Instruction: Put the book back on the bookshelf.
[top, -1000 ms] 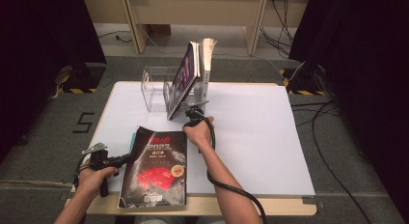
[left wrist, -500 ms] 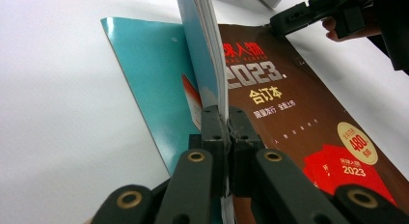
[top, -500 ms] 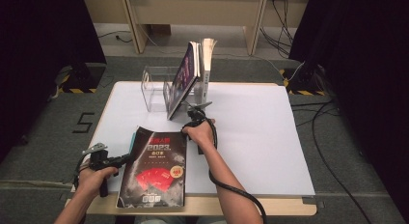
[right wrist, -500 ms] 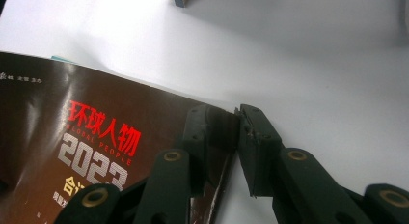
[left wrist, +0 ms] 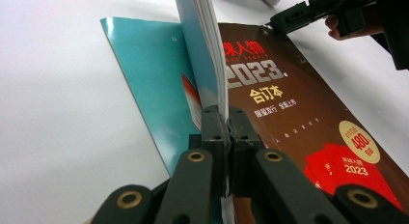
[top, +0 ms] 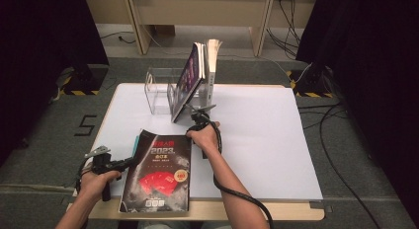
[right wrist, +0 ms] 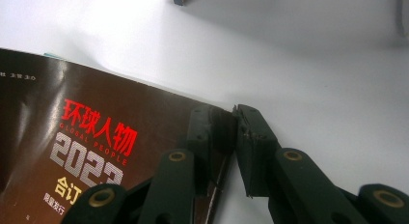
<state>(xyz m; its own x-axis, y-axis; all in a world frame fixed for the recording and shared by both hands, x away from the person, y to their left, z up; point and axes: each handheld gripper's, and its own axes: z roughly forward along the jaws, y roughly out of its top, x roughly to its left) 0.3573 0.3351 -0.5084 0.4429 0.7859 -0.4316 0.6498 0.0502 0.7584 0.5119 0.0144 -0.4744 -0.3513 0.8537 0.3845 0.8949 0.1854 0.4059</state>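
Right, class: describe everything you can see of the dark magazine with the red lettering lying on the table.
The dark magazine is a thick, glossy paperback volume: brown-black cover, red Chinese title, grey "2023", red booklets pictured low down and a round gold badge. It lies flat, face up, at the near edge of the white table, partly over a teal booklet. The left tongs are shut on a raised sheaf of pages at its left edge; the right tongs straddle its far right corner.

White surface (top: 276,140) bearing dark-covered magazine (top: 160,172) at near left edge over a teal booklet (top: 136,142), with clear rack (top: 160,93) of upright books (top: 200,71) at far edge.
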